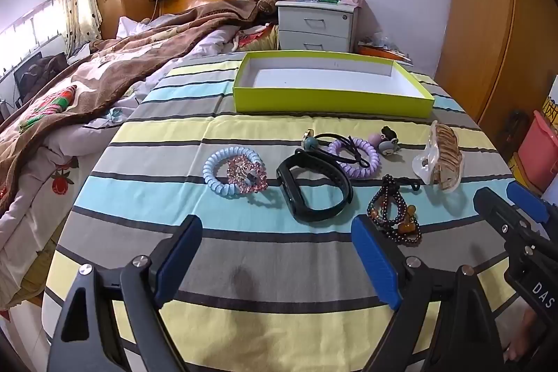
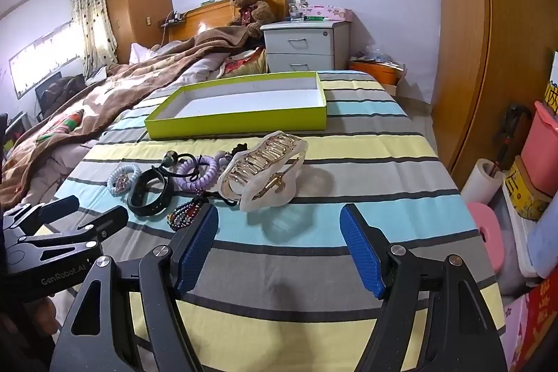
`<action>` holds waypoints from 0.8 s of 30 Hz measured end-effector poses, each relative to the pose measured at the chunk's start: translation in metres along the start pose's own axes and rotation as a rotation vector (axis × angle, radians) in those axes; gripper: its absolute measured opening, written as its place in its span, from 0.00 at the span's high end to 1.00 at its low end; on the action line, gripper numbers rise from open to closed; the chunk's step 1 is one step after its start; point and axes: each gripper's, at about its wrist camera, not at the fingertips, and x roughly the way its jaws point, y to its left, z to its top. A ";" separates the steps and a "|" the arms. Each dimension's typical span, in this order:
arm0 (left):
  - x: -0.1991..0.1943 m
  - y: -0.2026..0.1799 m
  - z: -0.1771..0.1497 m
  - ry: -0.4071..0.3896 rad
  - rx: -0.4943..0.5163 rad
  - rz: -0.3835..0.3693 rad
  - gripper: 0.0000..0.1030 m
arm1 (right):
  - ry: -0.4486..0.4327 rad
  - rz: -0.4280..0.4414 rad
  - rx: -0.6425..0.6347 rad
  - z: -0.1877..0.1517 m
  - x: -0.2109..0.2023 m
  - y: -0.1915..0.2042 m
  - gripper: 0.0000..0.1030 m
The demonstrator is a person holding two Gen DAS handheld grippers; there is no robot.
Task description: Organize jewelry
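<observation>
Hovering over the near edge of the striped bedspread (image 1: 244, 114): left gripper (image 1: 275, 253), jaws spread wide, nothing held; right gripper (image 2: 279, 243), likewise wide apart and empty. Just beyond the left gripper: dark bead bracelet (image 1: 394, 211), black wristband (image 1: 314, 187), blue coil hair tie (image 1: 223, 175) with pink rhinestone piece (image 1: 247, 176) resting on it. Further in: purple coil hair tie (image 1: 355, 156). Directly ahead of the right gripper: large translucent claw clip (image 2: 265, 169). Toward the far edge: green shallow box (image 1: 331, 100), white inside.
</observation>
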 end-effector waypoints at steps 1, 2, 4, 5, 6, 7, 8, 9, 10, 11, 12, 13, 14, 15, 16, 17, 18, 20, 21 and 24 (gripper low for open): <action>0.000 0.000 0.000 0.004 0.002 -0.001 0.14 | -0.002 0.001 0.000 0.001 0.000 0.000 0.30; 0.000 0.000 0.000 0.003 0.001 -0.004 0.14 | 0.000 -0.002 -0.005 0.001 0.000 0.001 0.30; -0.001 0.001 0.000 0.002 -0.002 -0.005 0.14 | -0.003 -0.004 -0.006 0.001 0.000 0.002 0.30; -0.001 0.000 0.000 -0.002 0.000 -0.003 0.14 | -0.003 -0.004 -0.006 0.002 0.000 0.002 0.30; -0.002 0.001 -0.001 -0.006 -0.001 -0.003 0.14 | 0.000 -0.003 -0.004 0.003 -0.001 0.002 0.30; -0.002 0.000 -0.001 -0.008 -0.001 -0.003 0.14 | -0.008 0.000 0.000 0.002 -0.001 0.001 0.30; 0.001 0.000 -0.001 -0.007 -0.001 -0.004 0.14 | -0.008 0.000 0.001 0.002 -0.001 0.001 0.30; 0.002 0.000 -0.001 -0.009 -0.003 -0.003 0.14 | -0.010 -0.001 0.003 0.002 0.000 0.001 0.30; 0.002 0.000 -0.001 -0.010 -0.003 -0.002 0.14 | -0.009 -0.002 0.002 0.003 0.001 0.003 0.30; 0.001 0.000 -0.001 -0.012 -0.005 -0.001 0.14 | -0.009 -0.002 0.002 0.004 0.003 0.004 0.30; -0.001 0.000 -0.001 -0.017 -0.008 0.002 0.14 | -0.011 0.004 0.004 0.004 0.003 0.003 0.30; 0.000 0.002 0.000 -0.016 -0.010 0.003 0.14 | -0.013 0.005 0.005 0.005 0.003 0.003 0.30; -0.004 0.004 0.002 -0.014 -0.010 0.003 0.14 | -0.018 0.004 0.004 0.003 0.001 0.003 0.30; -0.004 0.004 0.007 -0.008 -0.012 0.004 0.14 | -0.021 0.007 0.001 0.003 0.000 0.003 0.30; -0.004 0.004 0.007 -0.006 -0.013 0.003 0.14 | -0.024 0.009 -0.004 0.003 -0.003 0.006 0.30; -0.004 0.005 0.007 -0.005 -0.015 0.005 0.14 | -0.022 0.008 -0.004 0.003 -0.003 0.006 0.30; -0.005 0.005 0.007 -0.005 -0.015 0.005 0.14 | -0.021 0.008 -0.004 0.003 -0.002 0.006 0.30; -0.005 0.006 0.007 -0.005 -0.016 0.004 0.14 | -0.021 0.008 -0.003 0.002 -0.003 0.007 0.30; -0.006 0.007 0.006 -0.009 -0.017 0.005 0.14 | -0.021 0.007 -0.004 0.003 -0.003 0.007 0.30; -0.007 0.009 0.006 -0.013 -0.020 0.010 0.14 | -0.023 0.007 -0.004 0.002 -0.003 0.008 0.30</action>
